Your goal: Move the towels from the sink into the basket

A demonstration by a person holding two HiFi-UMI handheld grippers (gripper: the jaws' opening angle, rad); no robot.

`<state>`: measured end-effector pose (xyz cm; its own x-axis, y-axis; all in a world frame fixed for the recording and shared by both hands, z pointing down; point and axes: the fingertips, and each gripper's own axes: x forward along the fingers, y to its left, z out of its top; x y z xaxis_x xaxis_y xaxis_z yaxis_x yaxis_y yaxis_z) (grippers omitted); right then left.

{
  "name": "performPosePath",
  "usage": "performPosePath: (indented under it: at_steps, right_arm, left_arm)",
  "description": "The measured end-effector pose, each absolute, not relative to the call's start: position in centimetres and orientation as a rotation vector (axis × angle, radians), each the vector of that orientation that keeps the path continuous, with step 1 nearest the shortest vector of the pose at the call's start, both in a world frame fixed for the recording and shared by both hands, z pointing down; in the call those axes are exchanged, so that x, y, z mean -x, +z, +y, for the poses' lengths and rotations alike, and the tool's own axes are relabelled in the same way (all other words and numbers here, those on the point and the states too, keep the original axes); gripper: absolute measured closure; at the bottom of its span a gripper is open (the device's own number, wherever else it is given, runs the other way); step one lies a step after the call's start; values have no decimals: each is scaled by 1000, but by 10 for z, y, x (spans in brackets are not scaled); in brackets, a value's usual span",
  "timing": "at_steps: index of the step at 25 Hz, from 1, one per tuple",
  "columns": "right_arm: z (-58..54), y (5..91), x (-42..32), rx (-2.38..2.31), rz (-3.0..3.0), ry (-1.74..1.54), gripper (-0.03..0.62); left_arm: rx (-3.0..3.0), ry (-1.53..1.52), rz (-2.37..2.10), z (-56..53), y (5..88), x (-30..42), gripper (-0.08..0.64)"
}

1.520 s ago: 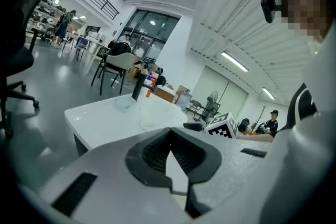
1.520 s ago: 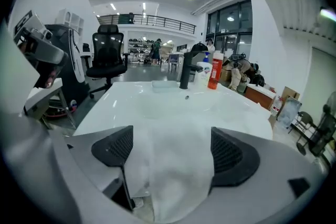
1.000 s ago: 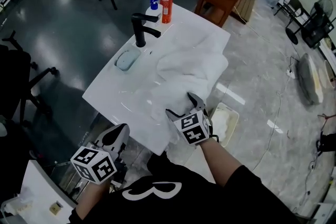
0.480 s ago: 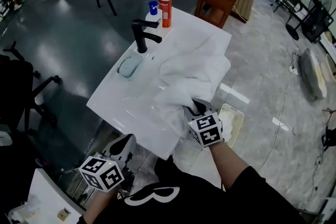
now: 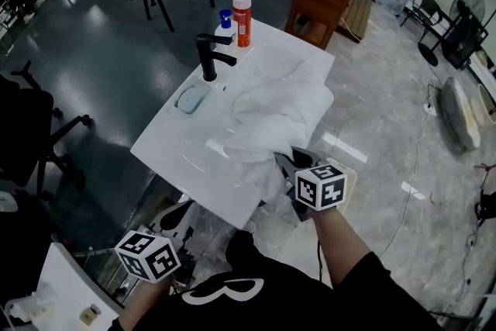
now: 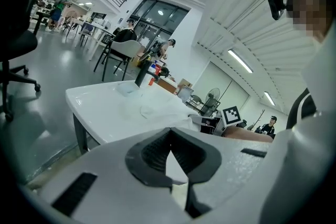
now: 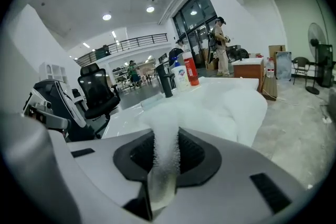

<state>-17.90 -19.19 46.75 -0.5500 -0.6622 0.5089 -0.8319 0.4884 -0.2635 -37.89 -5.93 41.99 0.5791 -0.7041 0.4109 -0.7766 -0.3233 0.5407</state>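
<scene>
Head view: towel [image 5: 275, 108] heaped in sink [image 5: 174, 143], long axis from near edge toward far right corner. right gripper [image 5: 288, 165] at its near end. left gripper [image 5: 177, 217] apart.
Left gripper view: jaws together, empty.
Right gripper view: jaws have just been closing, pinching a towel fold.

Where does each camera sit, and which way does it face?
Head view: on the person's head, looking steeply down at the sink and towel; shows the black shirt, left gripper, right gripper.
Left gripper view: on the left gripper, low, facing the sink's edge; shows its shut jaws and the right forearm.
Right gripper view: on the right gripper, facing the faucet; its jaws, just closing, pinch the towel.
Shared: all see sink and towel; head and left gripper views both show the right gripper.
</scene>
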Motion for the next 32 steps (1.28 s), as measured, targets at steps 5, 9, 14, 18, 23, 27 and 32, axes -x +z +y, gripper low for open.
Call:
performPosePath:
  at_steps: [5,9,14,18,23,27,32]
  right_arm:
    - [-164,432,168,-1300,-2457,680,514]
    - [-135,405,157,-1330,-2490,662,514]
    - [-97,371,140,-1369,-2516,613,514]
    - [-61,354,121,-1416,-2493,553,512]
    - [-33,350,86,-1521,-2441,538,513]
    - [-17,361,51,-1591,-2365,572,512]
    - [-5,384,4,-1680,-2282,628,512]
  left_arm:
    - [-2124,117,-1175,-40,405,373,554]
    - [-2157,113,-1161,-22,392,364,554]
    - [-2206,93,-1116,-2,377,346,554]
    - [-2248,78,-1073,10,372,334,554]
    - [-2267,62,-1021,10,382,322,554]
    - [-2277,72,-963,10,385,301,554]
    - [-2300,133,-886,6,394,261,554]
